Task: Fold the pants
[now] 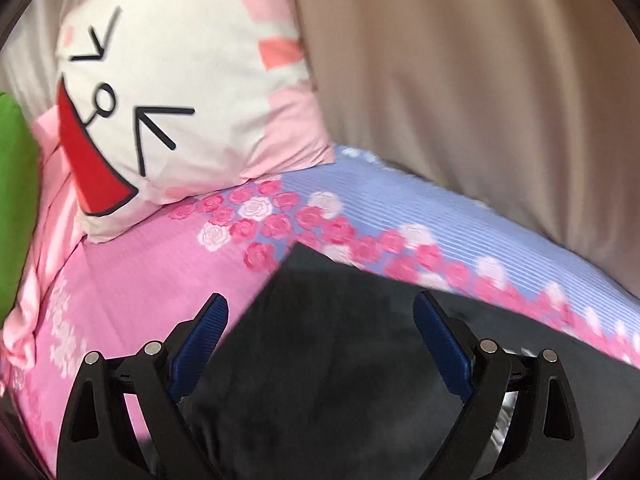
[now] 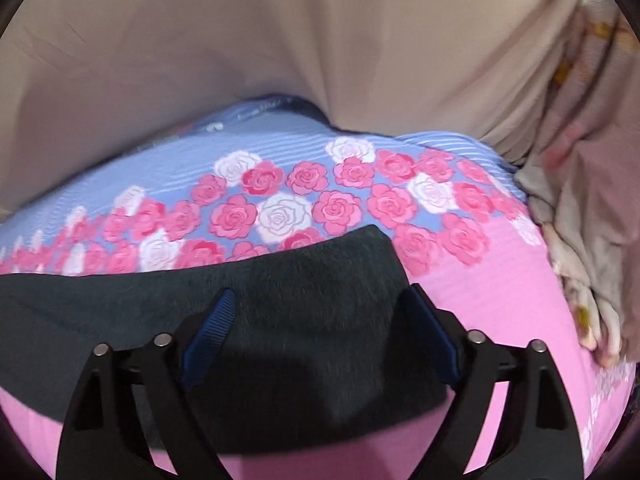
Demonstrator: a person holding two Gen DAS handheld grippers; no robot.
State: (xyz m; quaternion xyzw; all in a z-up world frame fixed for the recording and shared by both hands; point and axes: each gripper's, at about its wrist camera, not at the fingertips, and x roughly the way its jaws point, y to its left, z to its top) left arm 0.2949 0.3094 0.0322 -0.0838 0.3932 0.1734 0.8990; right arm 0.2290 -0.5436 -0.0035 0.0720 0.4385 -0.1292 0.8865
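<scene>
Left wrist view: dark pants (image 1: 340,360) lie flat on the bed (image 1: 140,280), long axis running toward the right; left claw (image 1: 320,336) and right claw (image 2: 320,328) gape wide, empty.

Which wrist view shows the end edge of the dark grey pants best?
Right wrist: the dark grey fabric pants show a whole end with both corners on the pink floral bedsheet. Left wrist shows only one corner, blurred.
</scene>
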